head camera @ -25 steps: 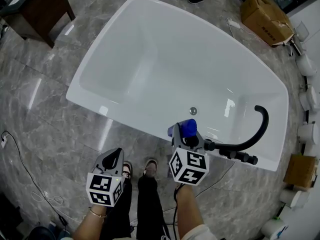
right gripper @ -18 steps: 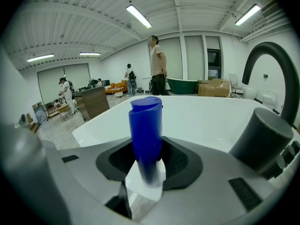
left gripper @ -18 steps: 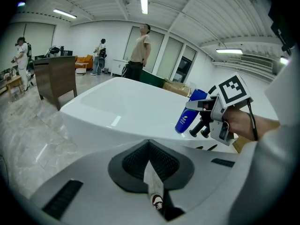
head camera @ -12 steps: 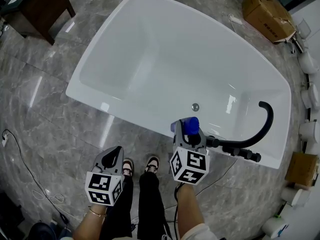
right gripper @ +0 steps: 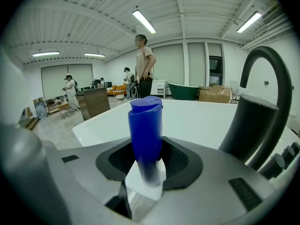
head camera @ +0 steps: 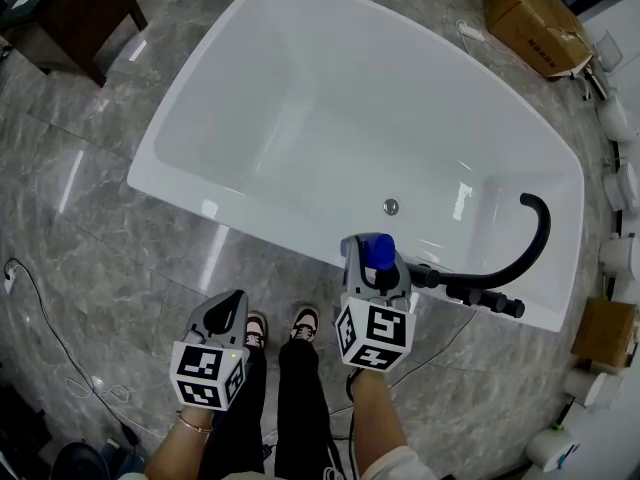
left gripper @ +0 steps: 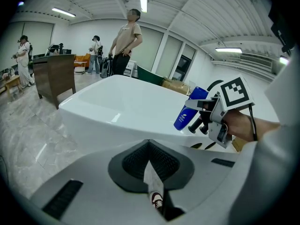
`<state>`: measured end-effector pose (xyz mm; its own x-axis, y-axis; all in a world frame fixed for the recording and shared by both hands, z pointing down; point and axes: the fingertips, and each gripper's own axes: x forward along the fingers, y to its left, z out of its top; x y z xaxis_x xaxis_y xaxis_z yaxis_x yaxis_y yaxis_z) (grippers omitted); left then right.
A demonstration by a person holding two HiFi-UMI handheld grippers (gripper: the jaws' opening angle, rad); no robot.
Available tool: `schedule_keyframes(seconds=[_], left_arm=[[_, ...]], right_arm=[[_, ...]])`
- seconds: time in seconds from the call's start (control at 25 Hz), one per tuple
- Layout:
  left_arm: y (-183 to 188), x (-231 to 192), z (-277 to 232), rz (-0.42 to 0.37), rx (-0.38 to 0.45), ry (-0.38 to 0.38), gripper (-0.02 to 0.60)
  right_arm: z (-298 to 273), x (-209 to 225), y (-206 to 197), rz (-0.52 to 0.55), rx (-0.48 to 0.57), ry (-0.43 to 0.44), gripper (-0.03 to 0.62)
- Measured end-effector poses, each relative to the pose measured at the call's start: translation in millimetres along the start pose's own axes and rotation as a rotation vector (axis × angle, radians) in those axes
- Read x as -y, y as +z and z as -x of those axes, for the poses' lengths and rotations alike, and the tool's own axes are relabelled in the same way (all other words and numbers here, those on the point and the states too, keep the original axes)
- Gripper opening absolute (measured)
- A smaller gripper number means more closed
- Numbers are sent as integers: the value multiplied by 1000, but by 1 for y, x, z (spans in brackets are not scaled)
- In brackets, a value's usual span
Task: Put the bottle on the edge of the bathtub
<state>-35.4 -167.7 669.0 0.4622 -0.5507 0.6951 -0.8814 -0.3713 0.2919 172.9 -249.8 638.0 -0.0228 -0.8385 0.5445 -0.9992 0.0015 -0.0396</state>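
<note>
My right gripper (head camera: 373, 266) is shut on a blue bottle (head camera: 377, 251), which stands cap-up between the jaws in the right gripper view (right gripper: 146, 135). It hangs over the near rim of the white bathtub (head camera: 250, 223), just left of the black curved faucet (head camera: 535, 238). In the left gripper view the bottle (left gripper: 190, 109) shows tilted in front of the tub (left gripper: 117, 111). My left gripper (head camera: 232, 306) is lower left, above the floor and short of the tub. Its jaws are together with nothing in them (left gripper: 152, 191).
The faucet (right gripper: 262, 111) rises close on the bottle's right. A cardboard box (head camera: 530, 18) lies beyond the tub, and a wooden desk (head camera: 80, 8) stands far left. White fixtures (head camera: 615, 118) line the right edge. A cable (head camera: 50, 338) runs over the marble floor. People (left gripper: 126, 43) stand beyond the tub.
The head view has drifted, so the tub sits slightly higher in the picture. The right gripper with the bottle stays over the near rim beside the faucet. The left gripper has barely moved.
</note>
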Motion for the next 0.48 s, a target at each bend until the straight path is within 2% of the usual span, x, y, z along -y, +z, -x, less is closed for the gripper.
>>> schedule_keyframes(seconds=[0.48], left_arm=[[-2, 5, -3, 4, -9, -5, 11]], right_arm=[[6, -2, -2, 49, 2, -17, 172]])
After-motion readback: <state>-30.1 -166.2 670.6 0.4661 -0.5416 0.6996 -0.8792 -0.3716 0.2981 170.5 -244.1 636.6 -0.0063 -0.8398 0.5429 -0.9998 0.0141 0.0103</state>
